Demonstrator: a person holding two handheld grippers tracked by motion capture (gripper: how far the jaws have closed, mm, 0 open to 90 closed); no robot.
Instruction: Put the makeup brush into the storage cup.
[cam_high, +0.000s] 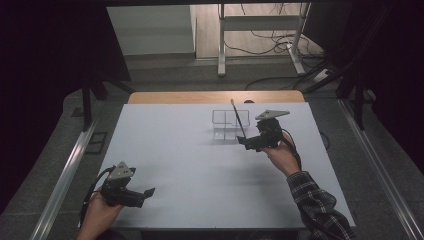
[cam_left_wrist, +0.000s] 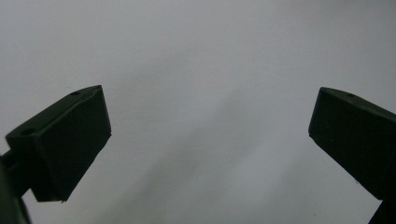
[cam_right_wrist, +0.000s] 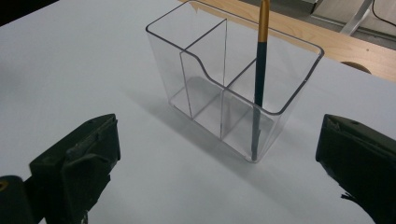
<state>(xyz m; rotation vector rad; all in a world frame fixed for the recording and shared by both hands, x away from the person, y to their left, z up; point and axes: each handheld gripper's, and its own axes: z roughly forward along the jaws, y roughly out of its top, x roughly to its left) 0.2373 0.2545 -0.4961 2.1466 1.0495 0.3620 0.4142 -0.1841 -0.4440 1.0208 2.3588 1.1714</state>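
Observation:
A clear plastic organizer (cam_high: 222, 124) (cam_right_wrist: 201, 88) with several compartments stands on the white table (cam_high: 195, 170), right of middle towards the back. A thin pencil (cam_high: 239, 120) (cam_right_wrist: 260, 70), dark with a gold upper part, stands leaning in the compartment at the organizer's right end. My right gripper (cam_high: 248, 143) (cam_right_wrist: 217, 140) hovers just in front of the organizer's right end, open, with nothing between its jaws. My left gripper (cam_high: 146, 196) (cam_left_wrist: 210, 116) is low over the near left of the table, open and empty above the bare surface.
A wooden strip (cam_high: 215, 96) runs along the table's far edge behind the organizer. Beyond it stand the metal legs of another table (cam_high: 221, 45) with cables (cam_high: 270, 40) on the floor. Metal rails (cam_high: 65, 175) flank the table on both sides.

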